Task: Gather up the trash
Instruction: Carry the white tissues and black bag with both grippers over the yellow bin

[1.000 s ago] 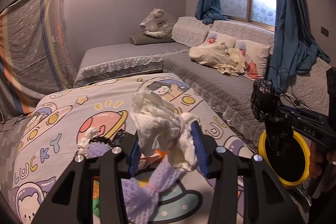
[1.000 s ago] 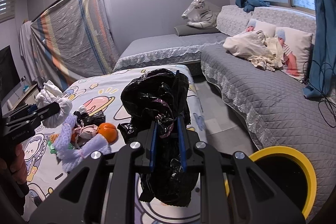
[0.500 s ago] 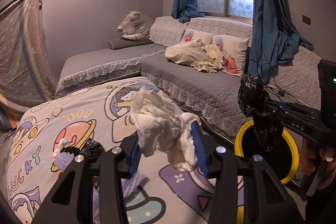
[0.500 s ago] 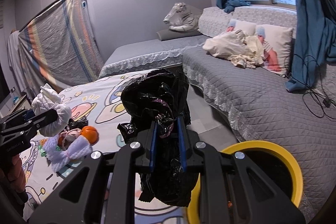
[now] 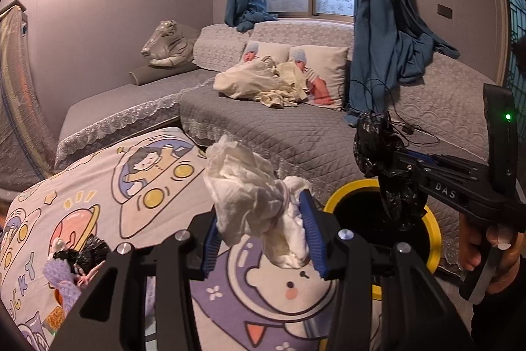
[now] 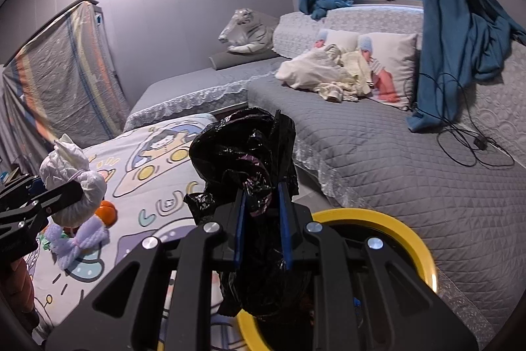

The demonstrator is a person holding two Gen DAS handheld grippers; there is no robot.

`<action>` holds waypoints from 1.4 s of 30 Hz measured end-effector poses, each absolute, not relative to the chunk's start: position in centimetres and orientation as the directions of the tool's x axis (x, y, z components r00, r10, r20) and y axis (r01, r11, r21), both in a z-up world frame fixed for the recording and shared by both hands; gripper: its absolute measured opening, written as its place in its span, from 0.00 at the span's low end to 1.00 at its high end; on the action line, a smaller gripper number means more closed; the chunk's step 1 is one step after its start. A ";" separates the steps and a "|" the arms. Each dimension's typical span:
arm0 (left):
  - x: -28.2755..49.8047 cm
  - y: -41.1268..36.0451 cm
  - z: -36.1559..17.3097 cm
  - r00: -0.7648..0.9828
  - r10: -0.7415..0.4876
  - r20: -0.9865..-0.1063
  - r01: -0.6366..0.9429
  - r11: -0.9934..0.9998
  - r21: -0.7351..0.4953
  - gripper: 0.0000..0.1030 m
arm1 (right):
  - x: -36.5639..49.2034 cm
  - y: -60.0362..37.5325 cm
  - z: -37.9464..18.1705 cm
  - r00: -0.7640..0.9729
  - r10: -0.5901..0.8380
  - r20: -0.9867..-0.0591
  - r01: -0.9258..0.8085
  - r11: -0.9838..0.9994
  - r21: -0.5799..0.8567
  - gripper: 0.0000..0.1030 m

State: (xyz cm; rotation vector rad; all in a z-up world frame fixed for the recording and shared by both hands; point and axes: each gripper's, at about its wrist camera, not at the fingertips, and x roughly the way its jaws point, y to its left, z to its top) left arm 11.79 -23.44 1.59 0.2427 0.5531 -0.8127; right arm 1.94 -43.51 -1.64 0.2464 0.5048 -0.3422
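Note:
My left gripper (image 5: 261, 231) is shut on a crumpled white tissue wad (image 5: 253, 196), held above the cartoon-print table cover, just left of the yellow-rimmed bin (image 5: 430, 231). My right gripper (image 6: 261, 224) is shut on a crumpled black plastic bag (image 6: 245, 153) and holds it over the bin's rim (image 6: 414, 247). The right gripper and bag also show in the left wrist view (image 5: 388, 166), above the bin. The left gripper with the tissue also shows in the right wrist view (image 6: 70, 180). More trash lies on the table: a purple mesh piece (image 6: 77, 240), an orange (image 6: 108, 213) and a black scrap (image 5: 87, 254).
The cartoon-print table cover (image 5: 148, 186) ends close to the bin. A grey quilted sofa (image 6: 378, 147) runs behind the bin, with pillows, cloths and a black cable (image 6: 473, 147). Blue curtains (image 5: 388, 32) hang at the window.
Both grippers have moved right, away from the trash pile and toward the bin. The black bag now hangs over the bin opening. Both grips are unchanged.

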 end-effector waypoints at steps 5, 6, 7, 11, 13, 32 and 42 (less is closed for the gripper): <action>10.7 -26.1 1.3 0.523 -0.642 -0.561 0.778 0.628 0.007 0.41 | 0.3 -45.0 -1.9 0.809 -0.297 -0.508 0.421 0.895 0.147 0.16; 10.6 -26.6 1.3 0.518 -0.644 -0.563 0.783 0.622 0.009 0.41 | 0.1 -45.3 -1.9 0.807 -0.301 -0.509 0.427 0.892 0.149 0.16; 10.5 -27.0 1.2 0.511 -0.647 -0.566 0.789 0.614 0.010 0.41 | -0.3 -45.6 -2.0 0.803 -0.309 -0.510 0.436 0.887 0.149 0.16; 9.8 -28.8 1.0 0.486 -0.658 -0.574 0.811 0.585 0.016 0.41 | -1.4 -46.7 -2.3 0.786 -0.336 -0.519 0.470 0.870 0.147 0.16; 9.5 -29.7 0.7 0.473 -0.663 -0.580 0.822 0.570 0.019 0.41 | -1.8 -47.2 -2.6 0.776 -0.346 -0.527 0.484 0.863 0.146 0.17; 7.5 -34.8 -1.4 0.399 -0.675 -0.621 0.871 0.490 0.026 0.41 | -3.2 -50.2 -4.7 0.713 -0.389 -0.583 0.567 0.809 0.153 0.17; 8.0 -37.4 -3.6 0.363 -0.654 -0.664 0.877 0.481 0.005 0.41 | -2.8 -51.6 -6.4 0.674 -0.391 -0.627 0.601 0.784 0.156 0.17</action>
